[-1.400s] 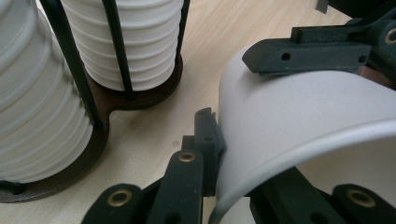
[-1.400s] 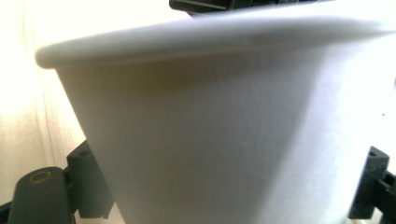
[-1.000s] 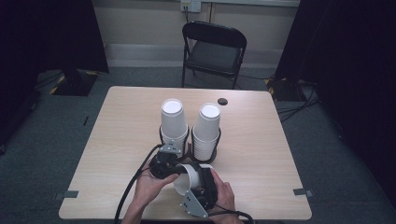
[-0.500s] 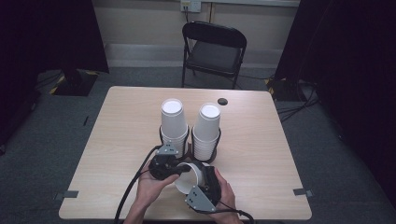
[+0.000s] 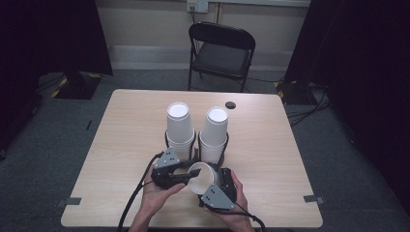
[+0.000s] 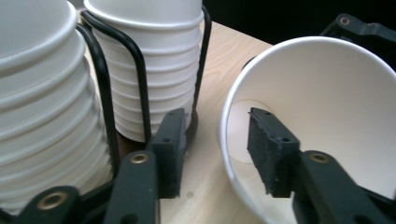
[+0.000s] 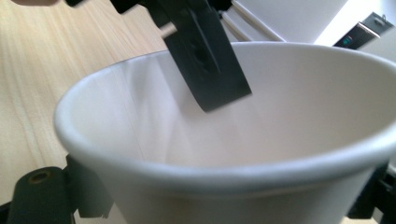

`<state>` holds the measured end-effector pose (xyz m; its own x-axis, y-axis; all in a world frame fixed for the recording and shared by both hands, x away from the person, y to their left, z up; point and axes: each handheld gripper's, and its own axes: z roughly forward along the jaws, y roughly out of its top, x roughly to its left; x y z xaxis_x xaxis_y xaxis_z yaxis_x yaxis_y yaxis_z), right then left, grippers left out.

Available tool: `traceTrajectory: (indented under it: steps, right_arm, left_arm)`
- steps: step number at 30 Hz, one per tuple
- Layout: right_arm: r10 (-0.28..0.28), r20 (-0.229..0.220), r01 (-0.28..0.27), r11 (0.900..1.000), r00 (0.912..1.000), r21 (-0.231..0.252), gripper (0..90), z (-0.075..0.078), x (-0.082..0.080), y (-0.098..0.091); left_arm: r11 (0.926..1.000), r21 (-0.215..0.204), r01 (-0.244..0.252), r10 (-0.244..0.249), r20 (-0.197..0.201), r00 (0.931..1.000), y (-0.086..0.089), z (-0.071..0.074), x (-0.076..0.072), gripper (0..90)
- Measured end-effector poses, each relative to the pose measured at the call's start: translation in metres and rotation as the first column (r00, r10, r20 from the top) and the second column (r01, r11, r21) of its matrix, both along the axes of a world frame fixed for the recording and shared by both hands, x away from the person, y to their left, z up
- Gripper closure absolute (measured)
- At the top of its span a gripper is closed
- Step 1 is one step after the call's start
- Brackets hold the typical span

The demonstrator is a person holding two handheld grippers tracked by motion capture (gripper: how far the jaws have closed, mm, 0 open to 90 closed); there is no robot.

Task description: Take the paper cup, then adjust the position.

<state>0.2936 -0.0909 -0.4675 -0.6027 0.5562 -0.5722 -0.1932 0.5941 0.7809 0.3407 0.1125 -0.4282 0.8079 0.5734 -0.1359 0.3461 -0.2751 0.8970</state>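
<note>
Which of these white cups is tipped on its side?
The loose cup between both grippers, mouth facing left; the two stacks stand upside down in wire holders.

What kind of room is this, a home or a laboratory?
Probably a recording studio or laboratory, not a home: black curtains hang at both sides, a lone folding chair stands behind the wooden table, and cables lie on the grey carpet.

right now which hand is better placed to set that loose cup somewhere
Right. The right hand-held gripper grips the loose cup around its body, while the left hand-held gripper has just been opening, its jaws straddling the rim unclamped.
</note>
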Motion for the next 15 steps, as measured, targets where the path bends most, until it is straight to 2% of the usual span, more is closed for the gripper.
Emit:
traceTrajectory:
  steps: [4, 8, 12, 15]
  right_arm:
    - [-0.046, -0.013, 0.047, 0.9980, 0.9988, 0.042, 13.3, -0.001, 0.001, -0.006]
    - [-0.083, -0.050, 0.087, 0.9916, 0.9953, 0.095, 13.3, -0.003, 0.006, -0.015]
    - [-0.095, -0.094, 0.109, 0.9819, 0.9910, 0.155, 13.4, -0.002, 0.009, -0.024]
    - [-0.103, -0.121, 0.124, 0.9746, 0.9874, 0.187, 13.4, -0.001, 0.011, -0.031]
  left_arm:
    - [0.9981, -0.055, -0.030, 0.031, 0.016, 0.9994, 0.004, -0.001, -0.002, 48.7]
    - [0.9926, -0.115, -0.037, 0.041, 0.026, 0.9988, 0.013, -0.003, -0.003, 43.9]
    - [0.9903, -0.134, -0.036, 0.045, 0.066, 0.9968, 0.020, -0.004, -0.007, 38.8]
    - [0.9919, -0.120, -0.043, 0.055, 0.095, 0.9940, 0.022, -0.006, -0.011, 34.9]
